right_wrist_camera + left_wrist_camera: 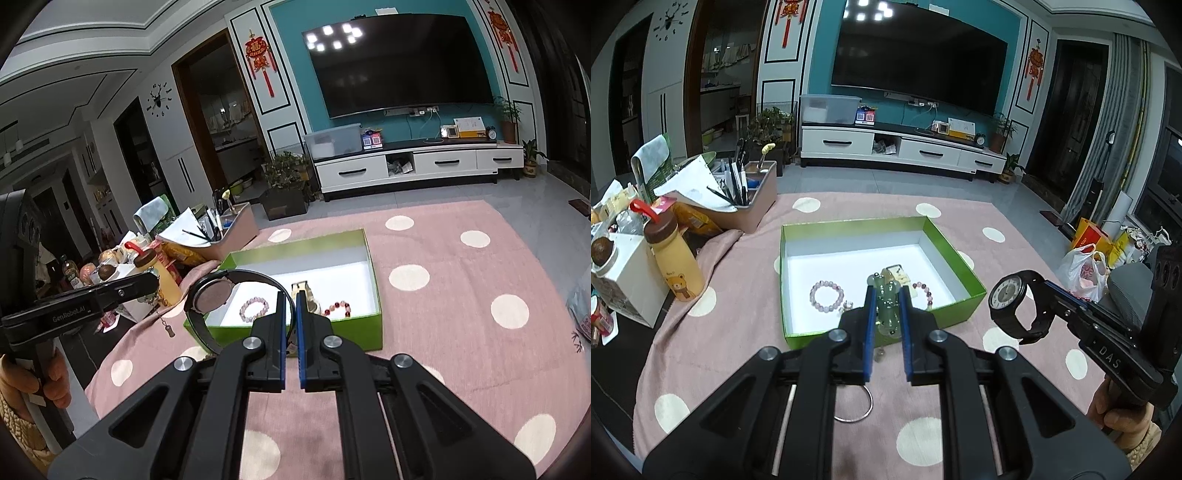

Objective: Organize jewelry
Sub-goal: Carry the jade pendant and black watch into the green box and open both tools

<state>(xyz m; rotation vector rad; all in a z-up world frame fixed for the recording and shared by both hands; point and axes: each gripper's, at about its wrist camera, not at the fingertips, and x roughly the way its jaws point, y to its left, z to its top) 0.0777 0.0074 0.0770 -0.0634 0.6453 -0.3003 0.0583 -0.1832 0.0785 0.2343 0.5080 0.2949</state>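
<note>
Pink dotted cloth (746, 295) covers the desk, and the green box (971, 291) sits open in the middle of it with a pink bead bracelet (827, 295) and a red bead bracelet (338, 308) already lying on its white floor.

My left jaws (886, 299) are nearly closed on a pale green bead bracelet (888, 306), held above the box's near wall. From the other side a small charm chain (162, 314) dangles loose from it. My right jaws (290, 299) are pinched almost together on the strap of the black watch (1008, 295), which hangs out sideways, off to the right of the box and not yet over it.

The grip on the strap is thin, and I judge the watch head's weight could twist it out before I reach the box. If I let go of the green beads now, they may land on the wall or roll onto the cloth outside. The charm could snag on the rim. A thin silver bangle (862, 410) lies beneath my left jaws, partly hidden, possibly easy to knock.
</note>
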